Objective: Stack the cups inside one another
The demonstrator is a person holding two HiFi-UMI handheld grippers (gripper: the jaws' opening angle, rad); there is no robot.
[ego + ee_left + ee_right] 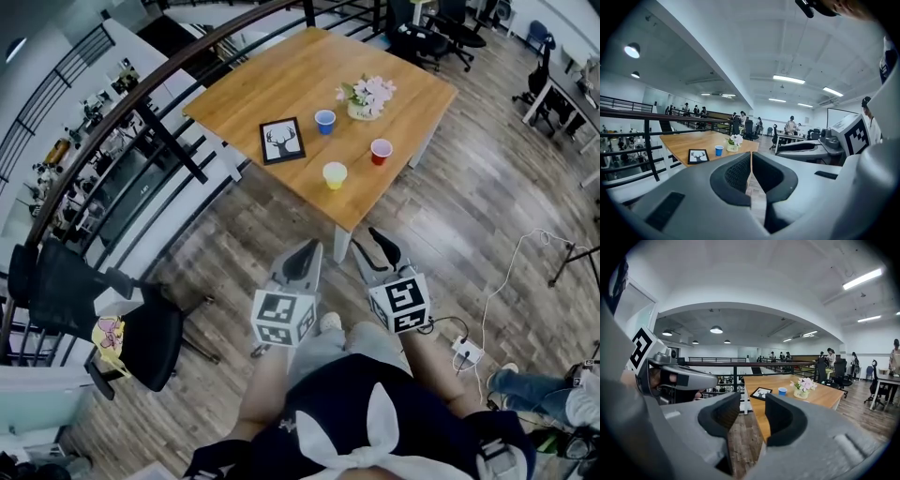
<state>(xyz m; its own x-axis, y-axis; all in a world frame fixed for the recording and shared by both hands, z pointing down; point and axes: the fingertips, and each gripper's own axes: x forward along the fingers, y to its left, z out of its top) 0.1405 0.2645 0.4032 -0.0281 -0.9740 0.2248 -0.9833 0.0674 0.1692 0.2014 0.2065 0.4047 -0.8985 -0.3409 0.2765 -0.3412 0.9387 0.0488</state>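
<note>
Left gripper (302,255): jaws pressed together, empty, pointing nearly level at table (281,84) | right gripper (380,246): jaws spread, empty, alongside | blue cup (324,121), red cup (381,151), yellow cup (335,174): apart on table, well ahead.

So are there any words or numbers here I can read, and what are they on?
No words or numbers can be read anywhere.
Marker cubes: only black-and-white square patterns, no letters.
Framed picture: a deer drawing, no words.
Cups: plain, as far as shows.
</note>
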